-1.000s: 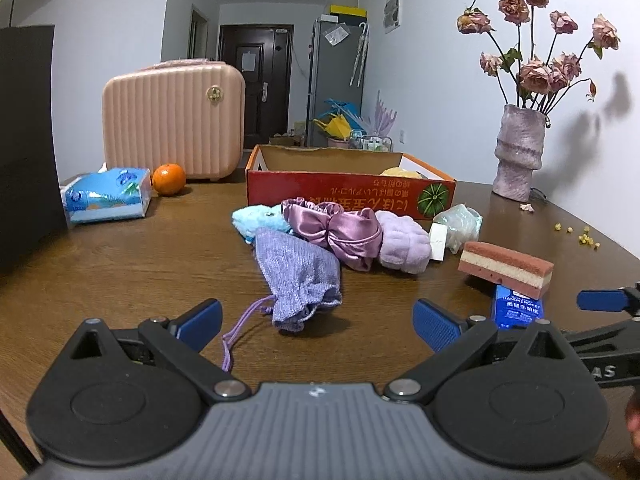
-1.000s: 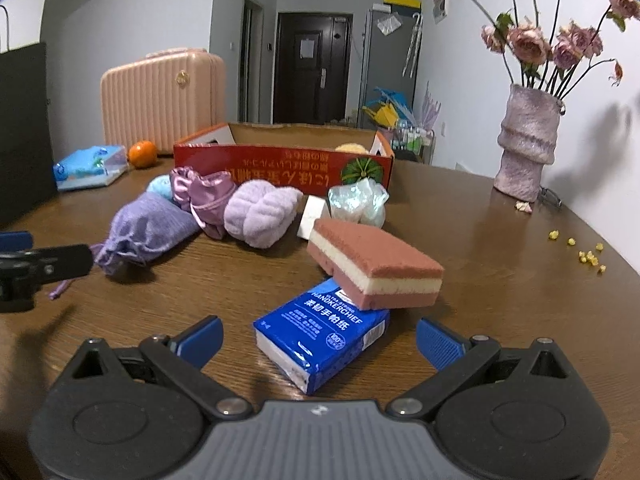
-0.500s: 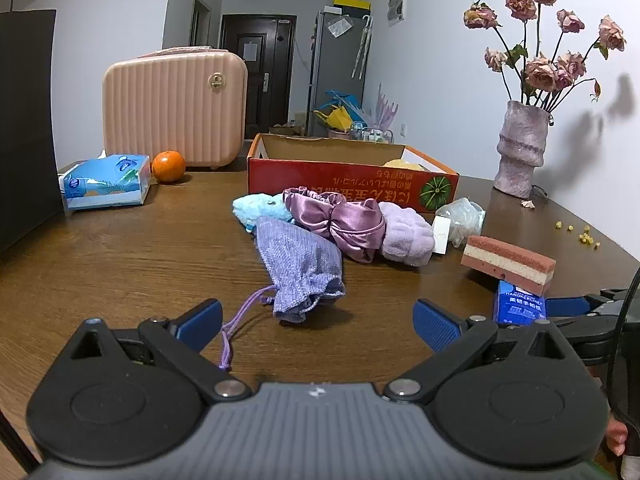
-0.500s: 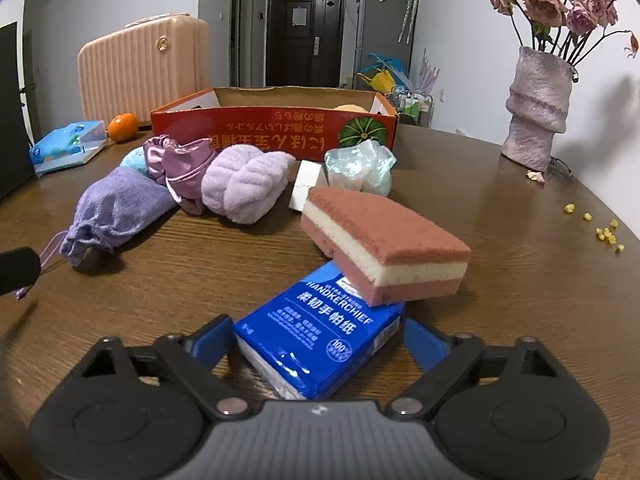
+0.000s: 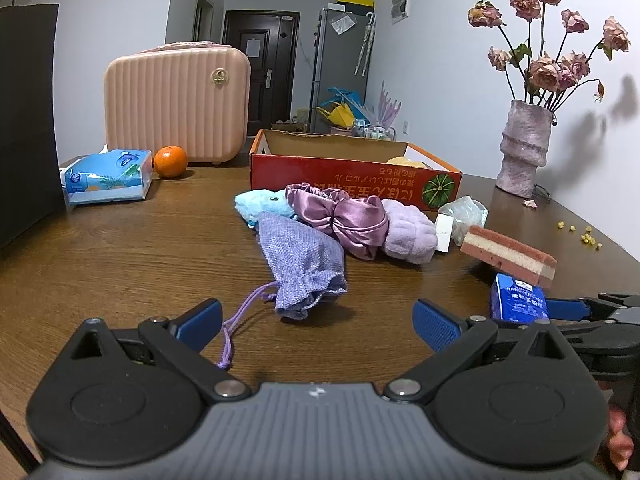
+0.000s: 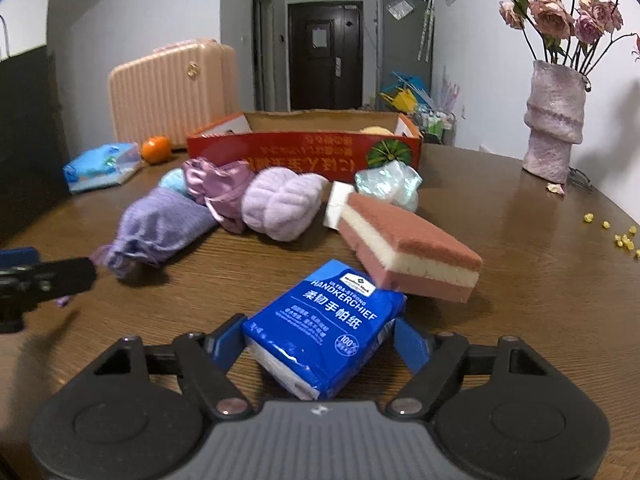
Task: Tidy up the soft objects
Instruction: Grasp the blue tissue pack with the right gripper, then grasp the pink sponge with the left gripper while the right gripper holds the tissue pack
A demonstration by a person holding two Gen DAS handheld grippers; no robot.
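Several soft things lay on the brown desk (image 5: 120,248), ahead of a pink suitcase (image 5: 176,100) and a red cardboard box (image 5: 352,180); a lilac drawstring pouch (image 5: 304,264) sat nearest the left tool (image 5: 316,320), whose jaws stood spread wide with nothing between them; behind it lay a satin purple bundle (image 5: 340,216) touching a fluffy lilac roll (image 5: 408,232); a pink-and-cream sponge (image 6: 408,244) rested tilted on the far edge of the blue handkerchief pack (image 6: 328,324); the right tool (image 6: 320,344) pinched that pack by its sides.
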